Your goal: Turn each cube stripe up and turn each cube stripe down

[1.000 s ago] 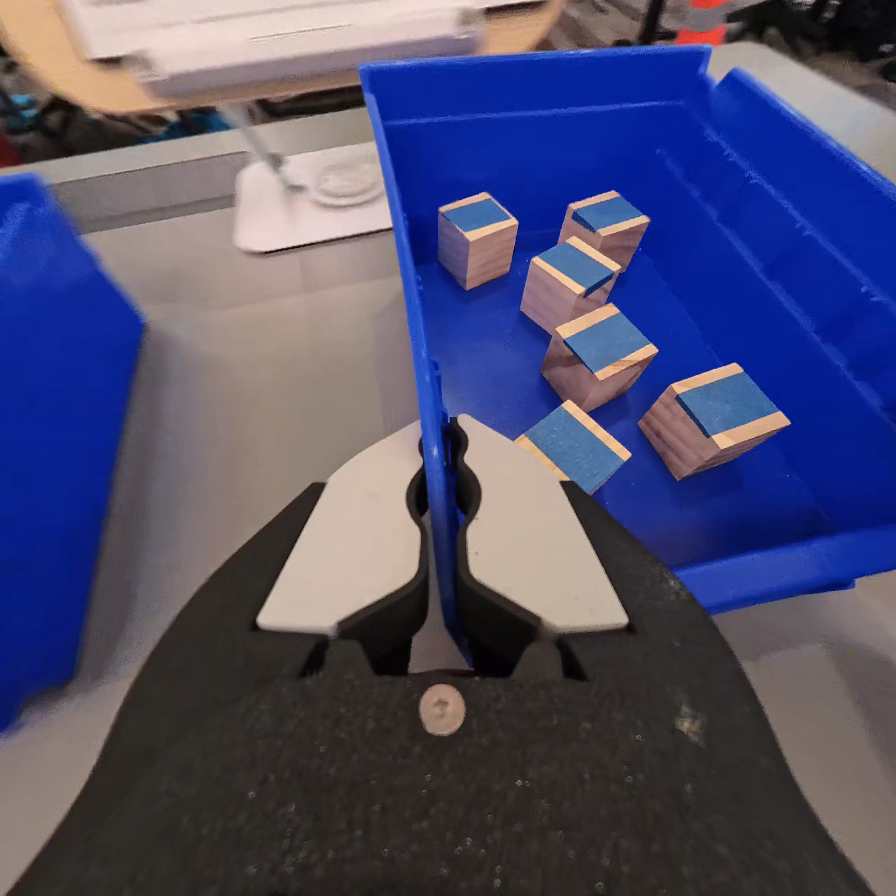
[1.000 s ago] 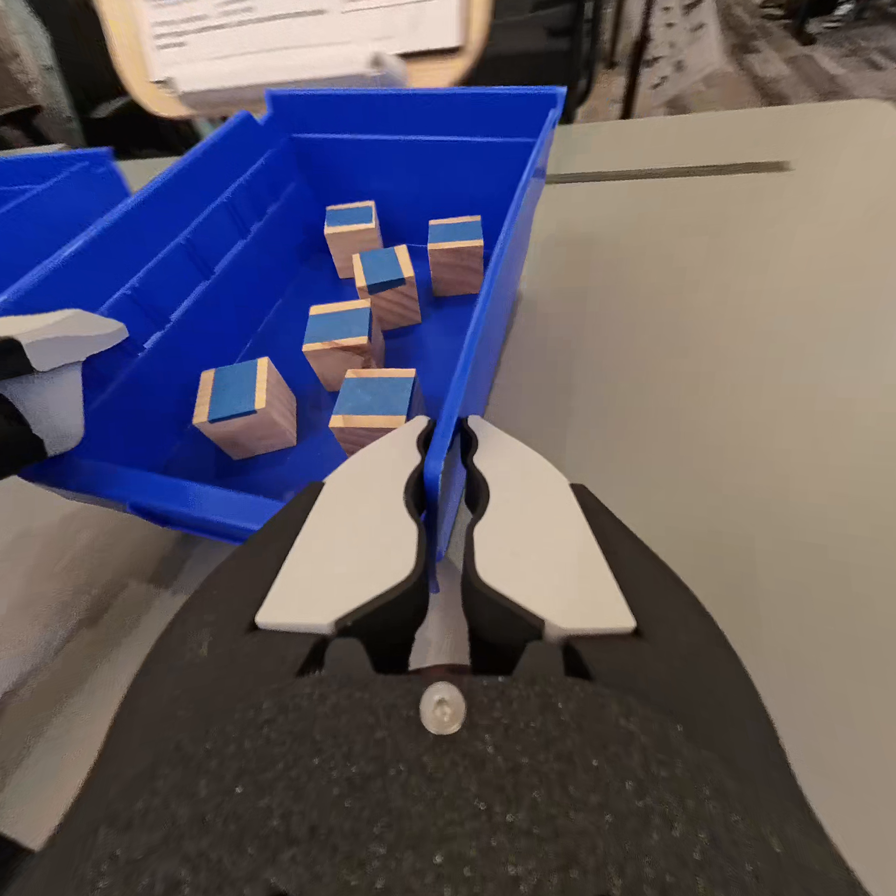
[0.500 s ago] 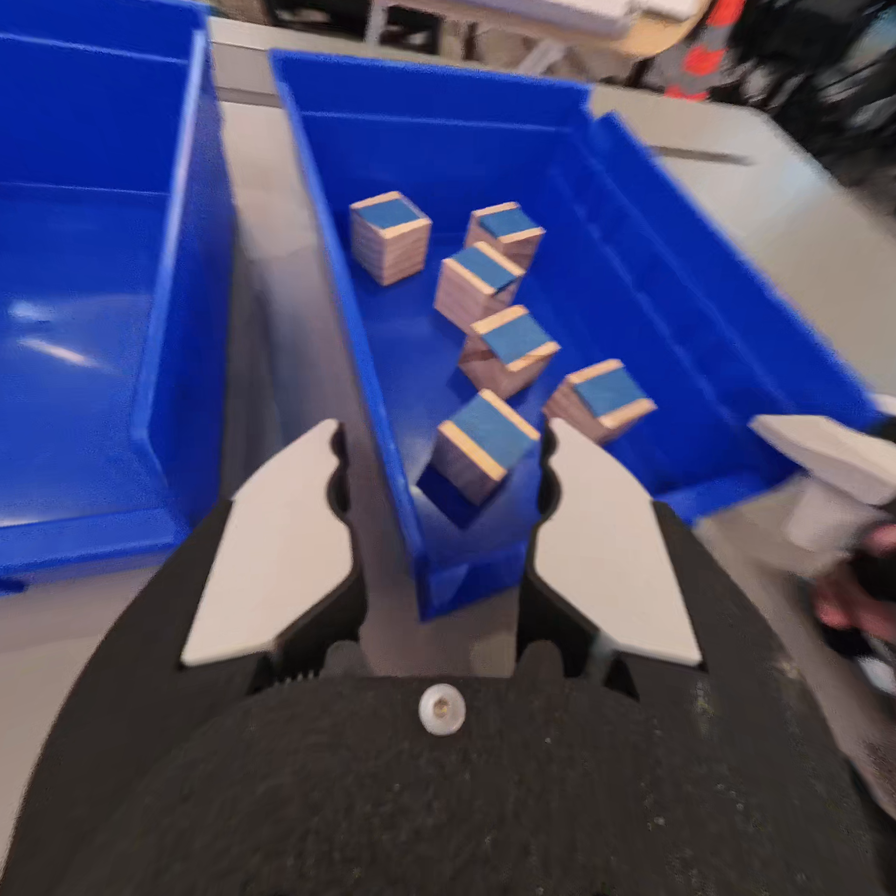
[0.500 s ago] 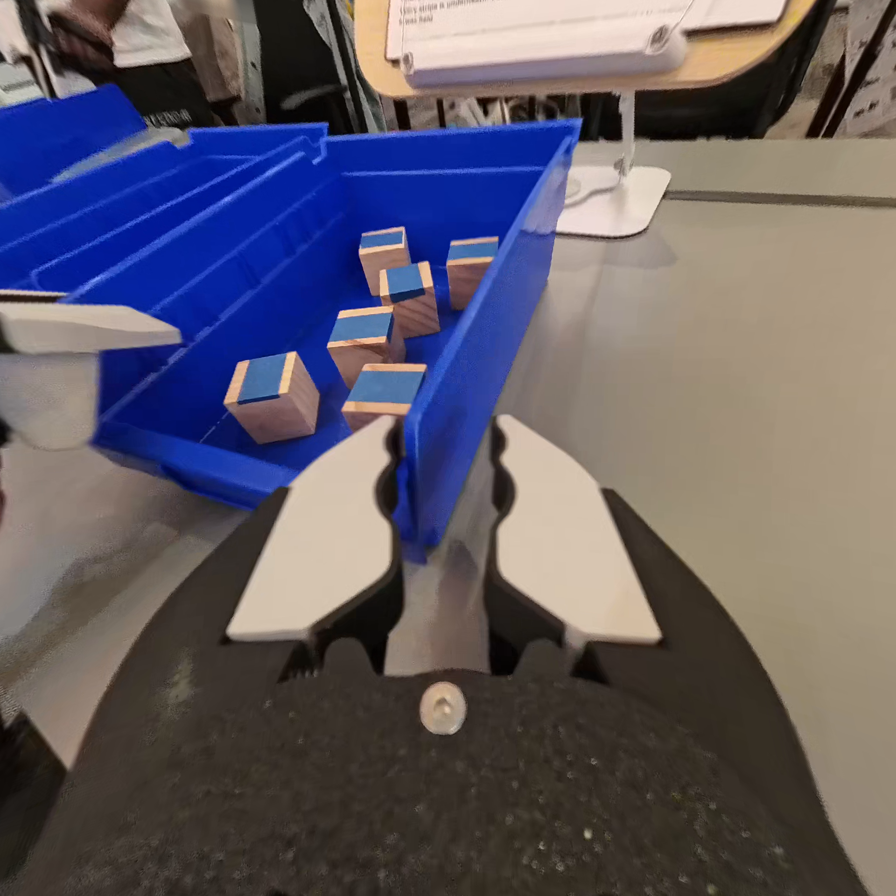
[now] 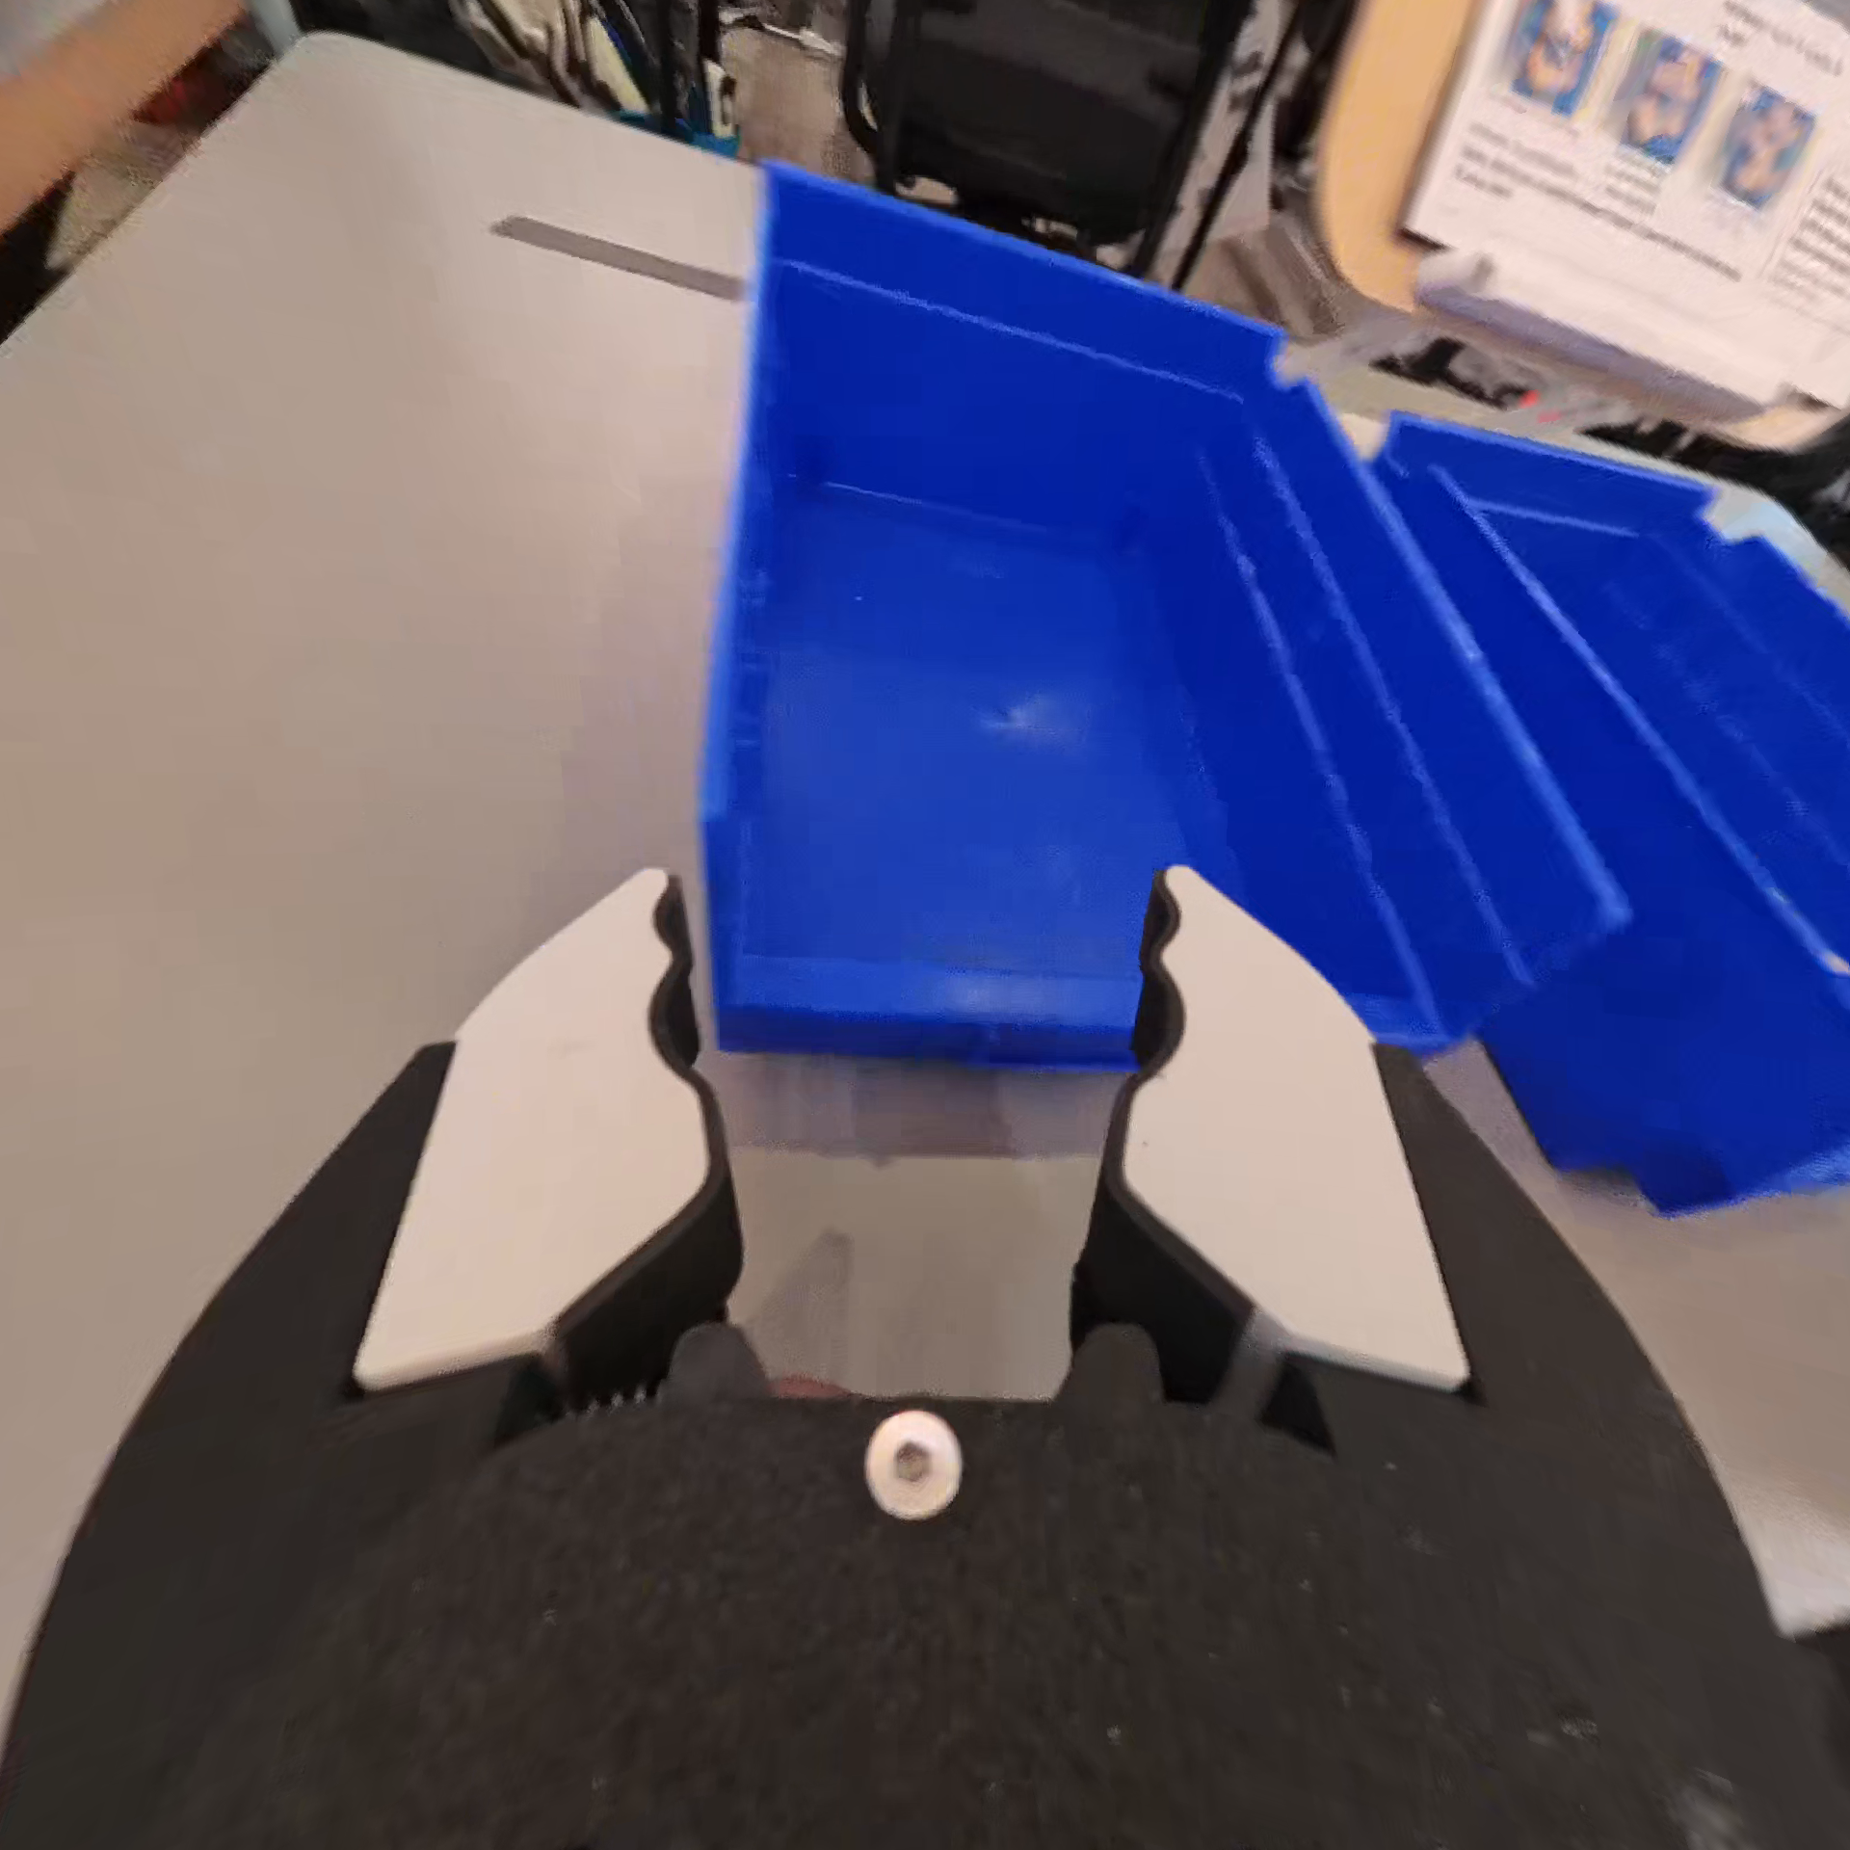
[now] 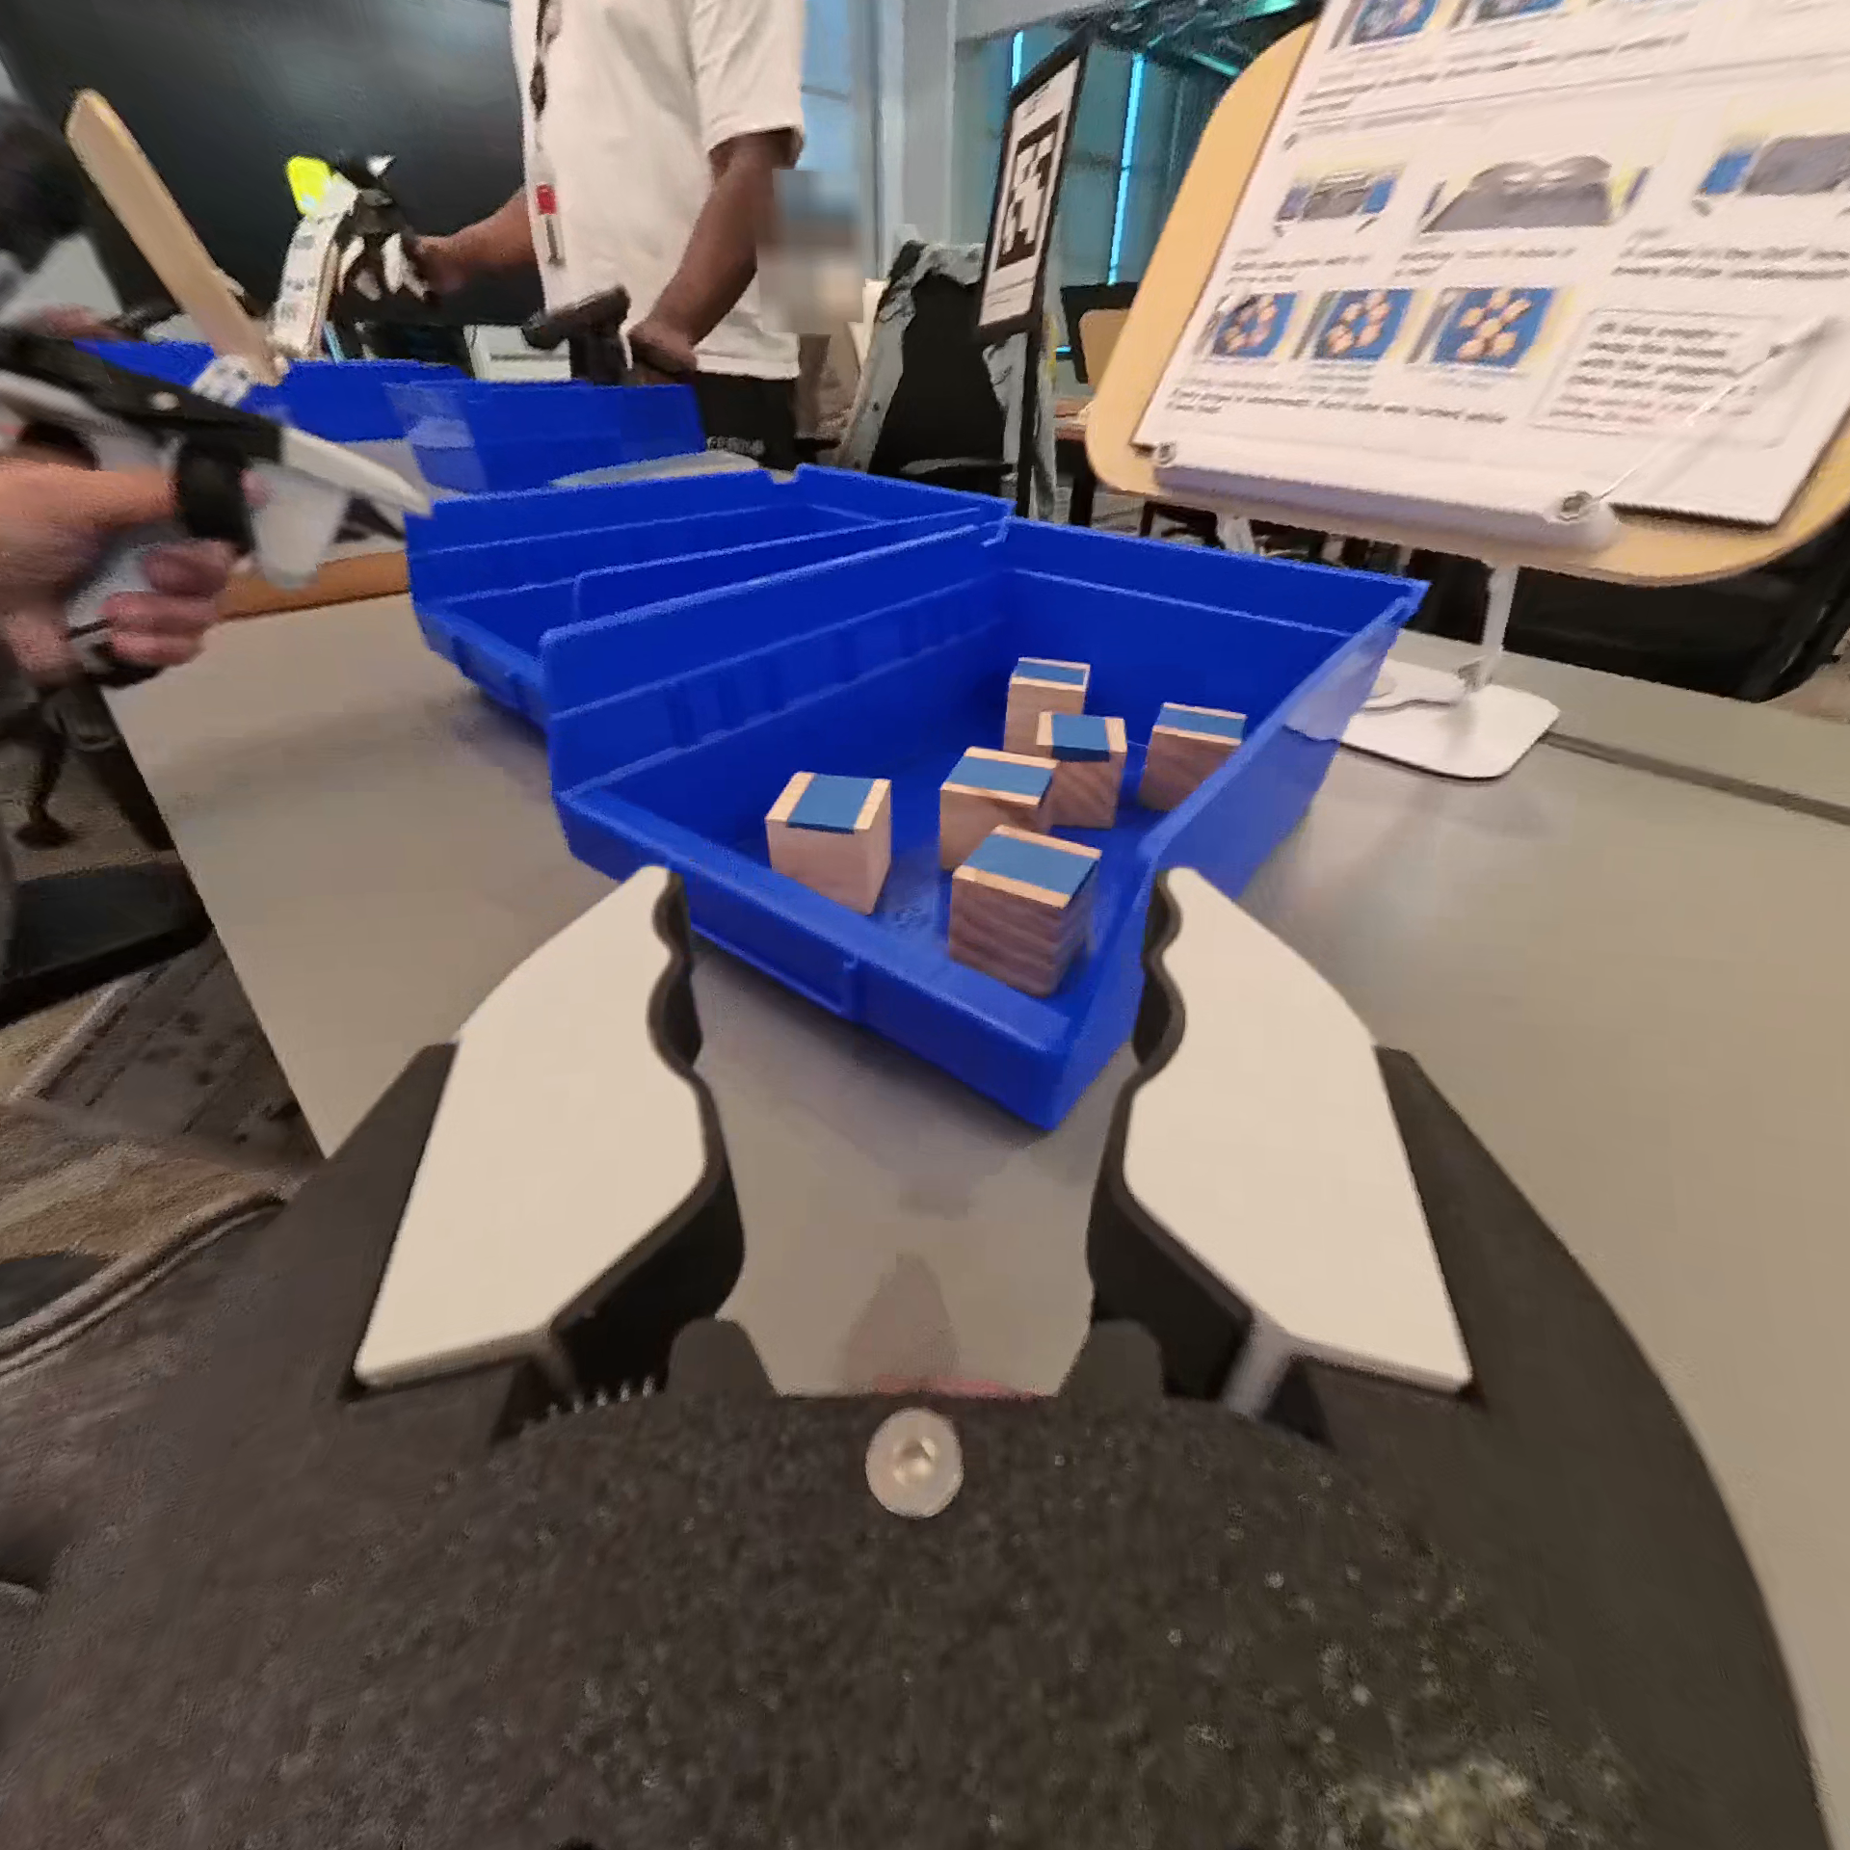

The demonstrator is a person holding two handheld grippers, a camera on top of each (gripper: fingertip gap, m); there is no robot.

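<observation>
Several wooden cubes, such as the nearest one [image 6: 1021,906] and one to its left [image 6: 829,839], stand in a blue bin [image 6: 851,986], all with the blue stripe up. My right gripper [image 6: 911,881] is open and empty, just short of that bin's front corner. My left gripper [image 5: 911,886] is open and empty in front of an empty blue bin [image 5: 901,1011]. The left gripper also shows at the far left of the right wrist view [image 6: 300,481], held by a hand. No cubes show in the left wrist view.
A second blue bin [image 5: 1652,901] lies right of the empty one. More blue bins [image 6: 601,541] stand behind the cube bin. An instruction board on a white stand [image 6: 1452,716] is at the back right. A person [image 6: 651,200] stands beyond the grey table [image 6: 1552,1001].
Both grippers were shut on the cube bin's side walls; they have let go, opened wide and pulled back. The left gripper has swung left to face the empty bin.
</observation>
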